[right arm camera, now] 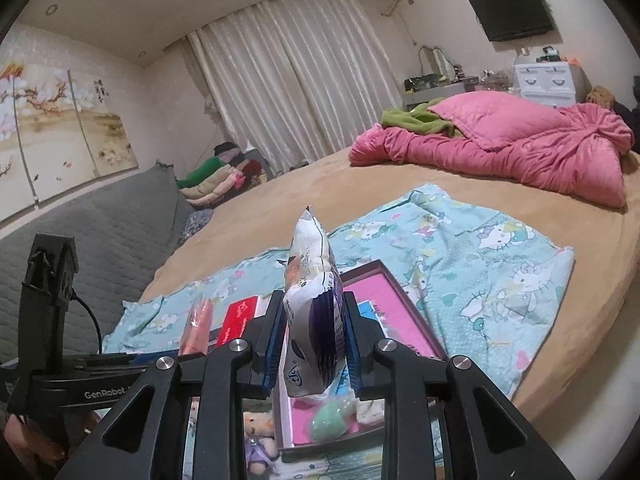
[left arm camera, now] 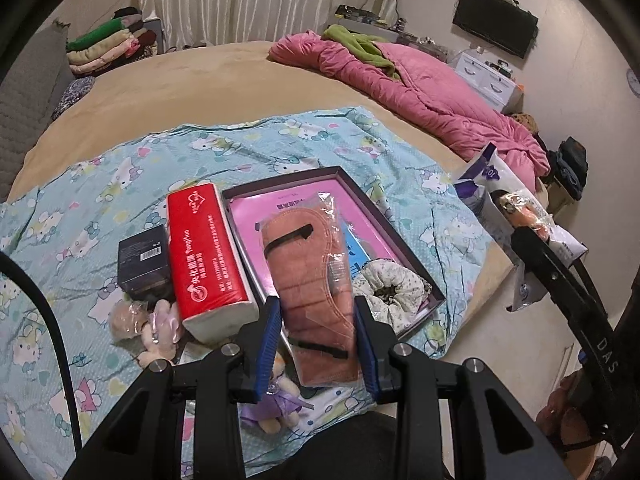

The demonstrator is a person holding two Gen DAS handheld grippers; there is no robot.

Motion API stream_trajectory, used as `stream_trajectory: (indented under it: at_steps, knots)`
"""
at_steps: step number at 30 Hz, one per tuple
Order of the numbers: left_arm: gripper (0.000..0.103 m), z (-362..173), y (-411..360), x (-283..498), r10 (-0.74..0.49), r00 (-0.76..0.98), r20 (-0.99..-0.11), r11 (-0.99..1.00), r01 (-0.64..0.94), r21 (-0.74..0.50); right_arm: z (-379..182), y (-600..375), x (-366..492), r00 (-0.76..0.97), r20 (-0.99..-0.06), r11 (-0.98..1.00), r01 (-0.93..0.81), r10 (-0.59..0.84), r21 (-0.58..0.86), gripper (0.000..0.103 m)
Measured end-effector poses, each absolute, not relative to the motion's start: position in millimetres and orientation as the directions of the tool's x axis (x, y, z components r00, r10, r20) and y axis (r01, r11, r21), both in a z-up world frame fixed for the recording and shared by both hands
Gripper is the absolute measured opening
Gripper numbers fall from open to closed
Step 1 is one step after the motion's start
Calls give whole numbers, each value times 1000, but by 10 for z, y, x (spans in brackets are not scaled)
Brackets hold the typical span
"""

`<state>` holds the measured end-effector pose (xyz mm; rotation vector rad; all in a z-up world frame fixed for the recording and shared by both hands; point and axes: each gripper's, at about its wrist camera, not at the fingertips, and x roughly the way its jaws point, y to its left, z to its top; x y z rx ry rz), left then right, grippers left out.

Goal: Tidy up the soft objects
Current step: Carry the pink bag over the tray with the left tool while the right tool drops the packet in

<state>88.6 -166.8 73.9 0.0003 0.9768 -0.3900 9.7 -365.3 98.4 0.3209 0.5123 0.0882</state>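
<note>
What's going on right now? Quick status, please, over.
Left gripper shut on orange mask pack. Right gripper shut on white-purple pouch. Both above open tray. Nothing in the way.

I'm looking into a home bedroom. A wide bed fills my view, with a bunched pink quilt at two o'clock. Pale curtains hang at twelve, a wall-mounted TV at one, and folded clothes are stacked at ten beneath a floral wall painting.
</note>
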Motion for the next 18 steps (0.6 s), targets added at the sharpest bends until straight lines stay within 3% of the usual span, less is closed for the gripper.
stream_trajectory:
  at_steps: [18]
  knots:
    - [36,-13,-2083,1170,-234,360,-903,923,373,-90,656,-3911,171,851,-498,930,34,165,367,27]
